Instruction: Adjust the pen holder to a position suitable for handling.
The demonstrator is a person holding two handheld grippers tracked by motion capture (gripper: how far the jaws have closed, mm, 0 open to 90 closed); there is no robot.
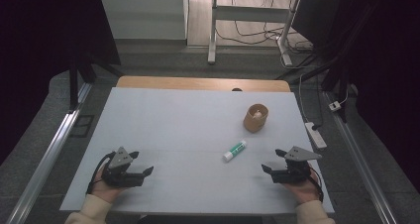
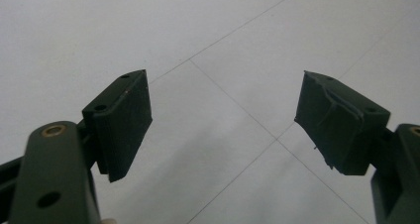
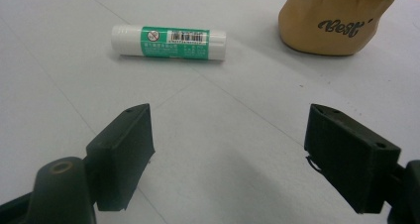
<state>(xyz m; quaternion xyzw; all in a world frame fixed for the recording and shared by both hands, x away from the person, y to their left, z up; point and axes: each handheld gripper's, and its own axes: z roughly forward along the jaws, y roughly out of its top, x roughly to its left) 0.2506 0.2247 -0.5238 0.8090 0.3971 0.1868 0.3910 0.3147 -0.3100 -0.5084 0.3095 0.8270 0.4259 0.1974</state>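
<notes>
High view: a pale grey mat (image 1: 188,120) covers a wooden table (image 1: 203,83). The person's forearms enter from the near edge, one toward each near corner. The left hand (image 1: 105,186) grips the left gripper (image 1: 141,163) low over the mat near the near-left corner, jaws pointing right toward the centre, grey plate uppermost. The right hand (image 1: 303,188) holds the right gripper (image 1: 273,160) near the near-right corner, jaws pointing left and slightly away, plate likewise on top. Both wrists are roughly level, sleeves at the near edge.

A glue stick (image 1: 234,150) lies on its side right of the mat's centre, its length running diagonally, well apart from both grippers but nearer the right one. A tan cup (image 1: 255,117) stands upright beyond it, toward the far-right part of the mat.

Left gripper view: the left gripper (image 2: 223,120) has its jaws spread wide over bare mat, nothing between them.

Right gripper view: the right gripper (image 3: 228,154) is also spread wide and empty; the glue stick (image 3: 168,43), white with a green label, lies ahead of the jaws, the cup (image 3: 337,18) to its right.
</notes>
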